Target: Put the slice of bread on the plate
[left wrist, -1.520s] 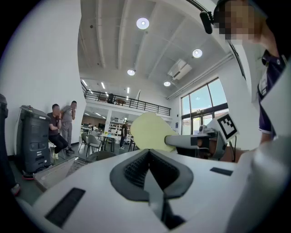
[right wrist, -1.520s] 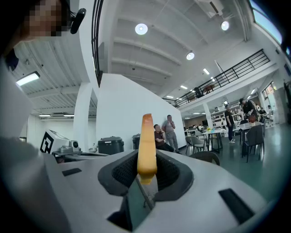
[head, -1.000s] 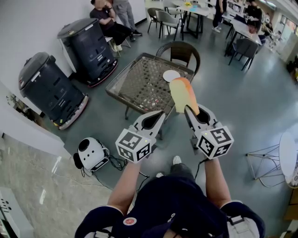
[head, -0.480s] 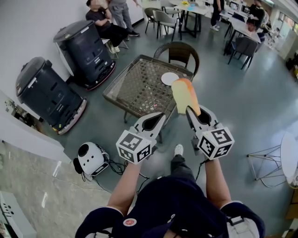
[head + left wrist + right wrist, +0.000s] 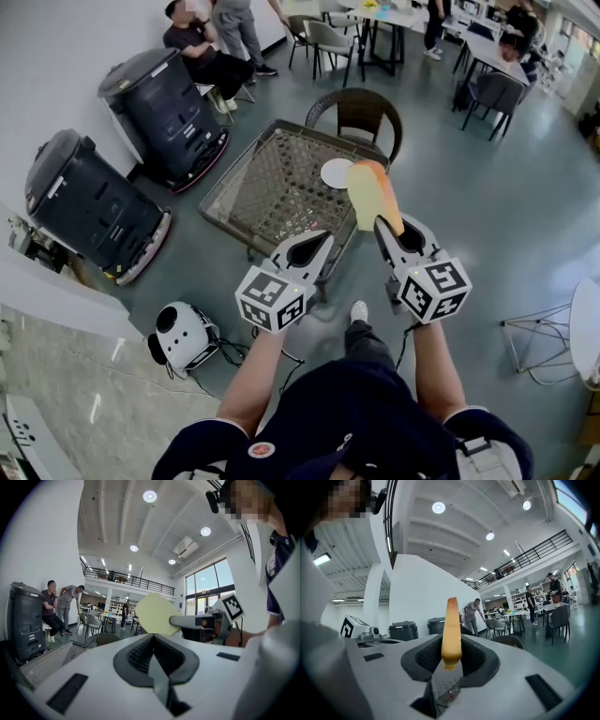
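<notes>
Right gripper [image 5: 392, 225] is clenching the bread slice [image 5: 368, 192] on edge, and I'm seeing the plate [image 5: 333, 172] ahead, slightly to its left.

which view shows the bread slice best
The head view: the slice of bread shows its broad face and crust, gripped at its lower end by the right gripper. The left gripper view shows its pale face, partly cut off; the right gripper view shows only its thin edge.
</notes>
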The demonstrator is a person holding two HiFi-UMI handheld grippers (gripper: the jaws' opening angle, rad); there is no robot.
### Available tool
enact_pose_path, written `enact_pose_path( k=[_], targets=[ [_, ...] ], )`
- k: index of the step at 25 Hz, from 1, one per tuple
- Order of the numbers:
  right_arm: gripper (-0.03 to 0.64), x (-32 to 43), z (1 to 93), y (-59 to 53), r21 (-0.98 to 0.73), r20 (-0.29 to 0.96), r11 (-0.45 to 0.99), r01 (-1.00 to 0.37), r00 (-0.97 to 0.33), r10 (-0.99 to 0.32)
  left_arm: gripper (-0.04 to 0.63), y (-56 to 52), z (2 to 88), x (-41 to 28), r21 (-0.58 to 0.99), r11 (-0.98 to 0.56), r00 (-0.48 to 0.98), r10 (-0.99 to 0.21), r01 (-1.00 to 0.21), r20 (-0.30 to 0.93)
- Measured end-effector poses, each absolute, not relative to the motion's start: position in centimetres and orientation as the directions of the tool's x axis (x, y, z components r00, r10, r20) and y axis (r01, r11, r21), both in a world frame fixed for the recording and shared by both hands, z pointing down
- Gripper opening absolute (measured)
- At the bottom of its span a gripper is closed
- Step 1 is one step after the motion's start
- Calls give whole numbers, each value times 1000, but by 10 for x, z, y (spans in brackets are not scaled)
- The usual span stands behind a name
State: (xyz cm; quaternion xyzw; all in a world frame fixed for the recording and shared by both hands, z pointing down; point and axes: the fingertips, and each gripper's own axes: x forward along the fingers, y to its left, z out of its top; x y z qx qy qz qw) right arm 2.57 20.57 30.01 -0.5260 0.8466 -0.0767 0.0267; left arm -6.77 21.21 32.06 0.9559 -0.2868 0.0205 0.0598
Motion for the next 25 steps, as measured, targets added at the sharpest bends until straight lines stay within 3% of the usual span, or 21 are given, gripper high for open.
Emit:
enact_pose_path(
  k=[25],
  targets=[
    [92,123,305,7,-171,41,514,-840,-528,-848,6,21,321,45,90,-802,806,-583,-591,99]
  ],
)
